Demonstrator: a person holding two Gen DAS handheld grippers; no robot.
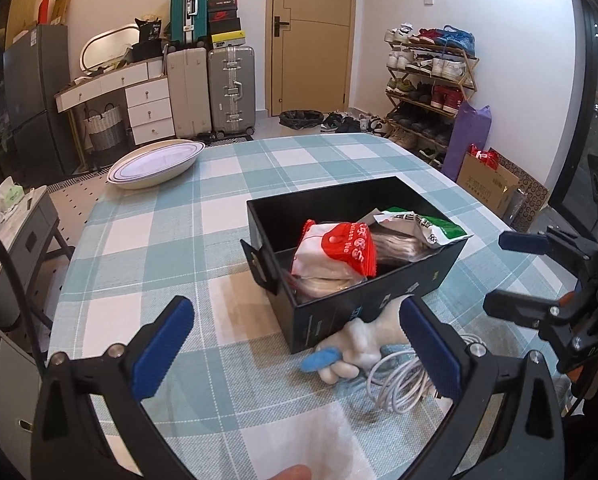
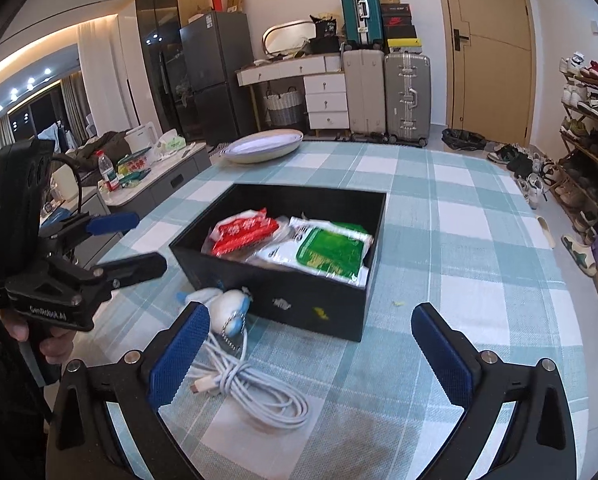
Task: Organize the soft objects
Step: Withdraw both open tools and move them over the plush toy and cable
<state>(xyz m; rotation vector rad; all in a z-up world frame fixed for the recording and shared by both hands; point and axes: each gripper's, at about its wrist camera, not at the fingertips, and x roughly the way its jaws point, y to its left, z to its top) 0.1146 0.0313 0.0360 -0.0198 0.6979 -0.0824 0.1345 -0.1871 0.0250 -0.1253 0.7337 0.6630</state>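
A black open box stands on the checked tablecloth. Inside it lie a red-and-white soft packet and a green-and-white packet. Against the box's near wall rests a white plush toy with blue parts, and beside it a coiled white cable. My left gripper is open, short of the toy and cable, nothing between its pads. My right gripper is open too, empty, near the box's front.
A white oval dish sits at the table's far edge. Beyond the table are suitcases, a drawer unit, a door and a shoe rack. A low cabinet with bottles and tissues stands to the left.
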